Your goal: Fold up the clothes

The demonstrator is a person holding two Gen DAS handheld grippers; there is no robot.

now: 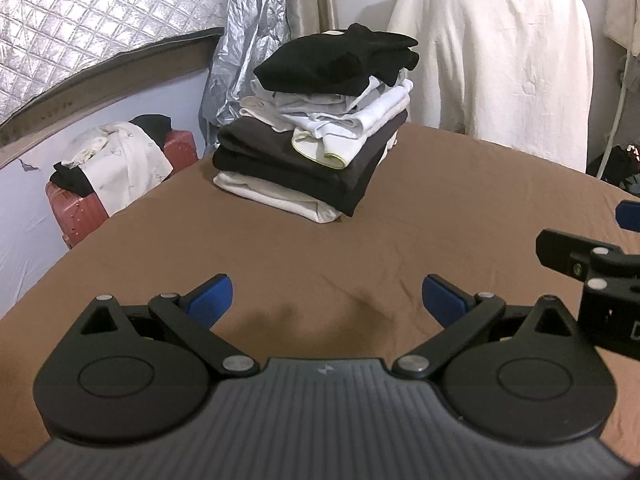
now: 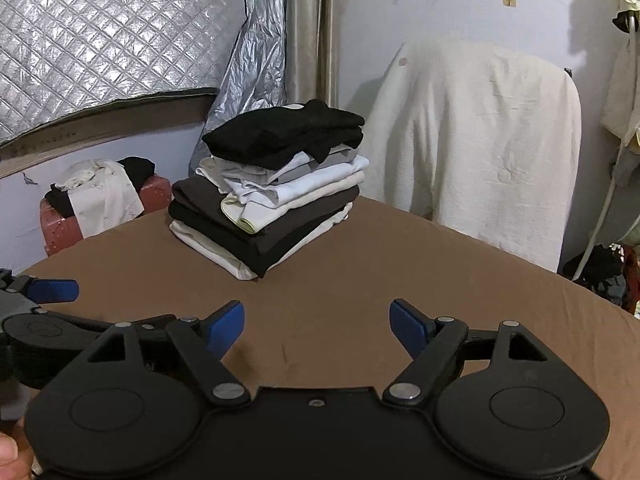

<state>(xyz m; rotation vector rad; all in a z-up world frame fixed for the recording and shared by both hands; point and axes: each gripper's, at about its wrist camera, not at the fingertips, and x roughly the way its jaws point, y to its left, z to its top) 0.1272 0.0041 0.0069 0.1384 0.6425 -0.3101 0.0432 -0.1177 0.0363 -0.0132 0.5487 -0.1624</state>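
Note:
A stack of folded clothes (image 1: 316, 128) stands at the far side of the brown-covered table (image 1: 320, 256), with a black garment (image 1: 336, 60) on top and white and dark pieces beneath. The same stack (image 2: 268, 188) shows in the right wrist view. My left gripper (image 1: 326, 300) hovers open over bare brown cloth, well short of the stack, nothing between its blue pads. My right gripper (image 2: 318, 326) is open and empty too, beside the left one. Each gripper shows at the edge of the other's view.
A red suitcase (image 1: 80, 216) draped with white and black clothes stands left of the table. A cream cloth (image 1: 500, 56) hangs over something behind the table. Silver quilted sheeting (image 1: 100, 12) covers the back left wall. Dark items lie at the far right (image 2: 604, 272).

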